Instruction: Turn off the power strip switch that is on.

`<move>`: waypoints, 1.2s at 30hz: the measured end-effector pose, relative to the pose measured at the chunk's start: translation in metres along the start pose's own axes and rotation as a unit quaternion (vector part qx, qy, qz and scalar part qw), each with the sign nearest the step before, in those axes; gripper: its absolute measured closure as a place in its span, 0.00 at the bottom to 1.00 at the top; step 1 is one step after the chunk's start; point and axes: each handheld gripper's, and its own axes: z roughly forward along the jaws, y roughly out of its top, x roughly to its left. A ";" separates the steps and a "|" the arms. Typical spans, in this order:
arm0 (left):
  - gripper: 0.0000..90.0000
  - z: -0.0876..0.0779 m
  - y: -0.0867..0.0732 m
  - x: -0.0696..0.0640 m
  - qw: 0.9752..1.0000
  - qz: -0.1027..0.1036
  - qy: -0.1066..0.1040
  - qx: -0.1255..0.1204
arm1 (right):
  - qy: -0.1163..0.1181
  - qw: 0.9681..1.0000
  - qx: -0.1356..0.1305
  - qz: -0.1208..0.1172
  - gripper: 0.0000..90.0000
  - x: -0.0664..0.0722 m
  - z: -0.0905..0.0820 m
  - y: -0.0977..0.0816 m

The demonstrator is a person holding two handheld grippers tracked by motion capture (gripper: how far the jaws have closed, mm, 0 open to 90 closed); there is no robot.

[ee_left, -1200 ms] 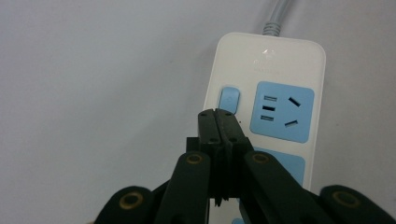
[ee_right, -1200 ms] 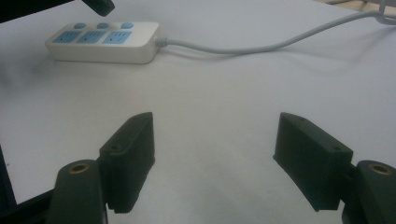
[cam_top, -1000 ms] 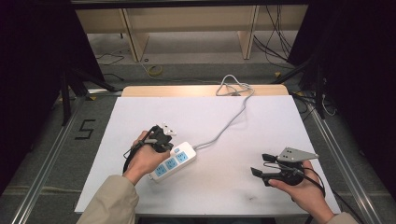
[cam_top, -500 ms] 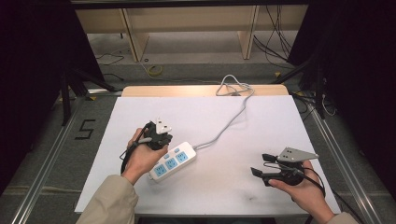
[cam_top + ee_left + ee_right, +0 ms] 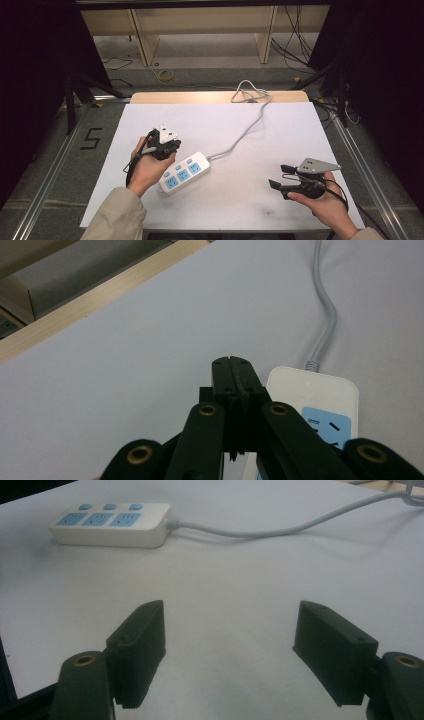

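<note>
In the high view, the power strip [image 5: 183,173] lies left of centre in the lower half of the frame, on the white table cover [image 5: 280,130]. Its long axis runs diagonally, from lower left to upper right. It is a white bar with three light blue socket faces in a row and small blue buttons along one long edge. Its grey cable [image 5: 243,135] leaves the upper right end and curves up to the far edge, where it bunches in loops. The left gripper [image 5: 169,146] sits just beside the strip's upper left side, held in a hand [image 5: 145,167]. The right gripper [image 5: 281,176] is in the lower right of the frame, well apart from the strip, with bare cover between them.

In the left gripper view, the left gripper [image 5: 233,367] has its jaws pressed together with nothing between them. The strip's cable end [image 5: 320,400] lies at the lower right, just beside the jaws, and the cable [image 5: 327,305] climbs to the top of the frame.

In the right gripper view, the right gripper [image 5: 227,630] has its jaws spread wide over bare cover. The strip [image 5: 112,524] lies at the upper left, lengthwise across the frame, its cable [image 5: 280,529] trailing right.
</note>
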 end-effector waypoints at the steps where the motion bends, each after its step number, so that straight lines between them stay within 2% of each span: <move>1: 1.00 -0.001 0.000 0.000 1.000 -0.002 0.002 -0.004 | 0.000 1.000 0.000 0.000 0.32 0.000 0.000 0.000; 15: 1.00 -0.012 -0.005 0.007 1.000 -0.012 0.014 -0.024 | -0.001 1.000 0.000 0.000 0.32 0.000 -0.001 0.000; 27: 1.00 -0.020 -0.013 0.013 0.999 -0.026 0.007 -0.038 | -0.001 1.000 0.000 -0.001 0.32 0.000 -0.001 0.000; 36: 1.00 -0.027 -0.022 0.017 0.998 -0.044 -0.002 -0.047 | -0.001 1.000 0.000 -0.001 0.32 0.000 -0.001 0.000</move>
